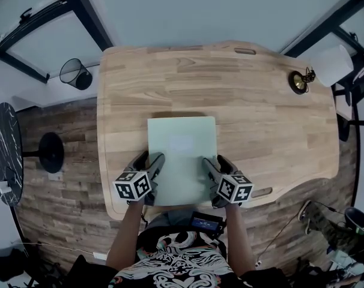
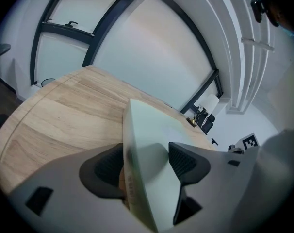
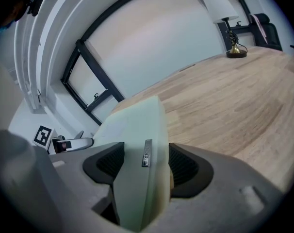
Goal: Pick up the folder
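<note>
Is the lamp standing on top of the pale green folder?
No, the lamp stands by the table's far right edge, well apart from the folder lying near the front edge.

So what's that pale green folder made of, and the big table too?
The folder looks like smooth, matte plastic with a thick edge, though it could be coated card. The table looks like light wood: you can see the plank joins and grain lines, and the finish is smooth.
</note>
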`<move>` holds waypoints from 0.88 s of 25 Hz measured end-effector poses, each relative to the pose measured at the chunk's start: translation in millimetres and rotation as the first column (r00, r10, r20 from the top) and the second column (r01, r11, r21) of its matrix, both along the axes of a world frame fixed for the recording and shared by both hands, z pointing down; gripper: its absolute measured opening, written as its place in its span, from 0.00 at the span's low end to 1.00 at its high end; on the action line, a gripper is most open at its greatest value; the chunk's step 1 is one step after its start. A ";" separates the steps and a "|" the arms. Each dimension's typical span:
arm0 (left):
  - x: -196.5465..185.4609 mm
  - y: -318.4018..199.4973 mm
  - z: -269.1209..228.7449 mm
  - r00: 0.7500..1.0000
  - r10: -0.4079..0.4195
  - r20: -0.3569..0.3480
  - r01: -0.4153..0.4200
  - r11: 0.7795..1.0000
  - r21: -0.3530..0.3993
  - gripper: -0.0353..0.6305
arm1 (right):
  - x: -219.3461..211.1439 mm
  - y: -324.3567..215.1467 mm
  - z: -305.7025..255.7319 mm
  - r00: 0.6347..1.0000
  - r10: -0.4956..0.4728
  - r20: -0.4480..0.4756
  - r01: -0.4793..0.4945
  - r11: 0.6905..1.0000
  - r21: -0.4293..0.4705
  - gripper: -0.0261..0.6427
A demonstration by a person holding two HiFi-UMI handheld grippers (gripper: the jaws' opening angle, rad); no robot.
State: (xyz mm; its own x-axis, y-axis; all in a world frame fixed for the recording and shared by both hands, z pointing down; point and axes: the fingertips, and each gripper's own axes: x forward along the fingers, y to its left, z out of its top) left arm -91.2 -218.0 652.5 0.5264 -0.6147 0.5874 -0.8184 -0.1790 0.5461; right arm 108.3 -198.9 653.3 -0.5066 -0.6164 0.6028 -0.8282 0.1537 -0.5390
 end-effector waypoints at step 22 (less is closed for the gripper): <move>-0.1 2.4 10.5 0.997 -0.059 -0.054 0.055 0.996 -0.073 0.47 | -4.8 1.6 5.6 0.998 0.006 0.055 -0.004 0.999 -0.042 0.44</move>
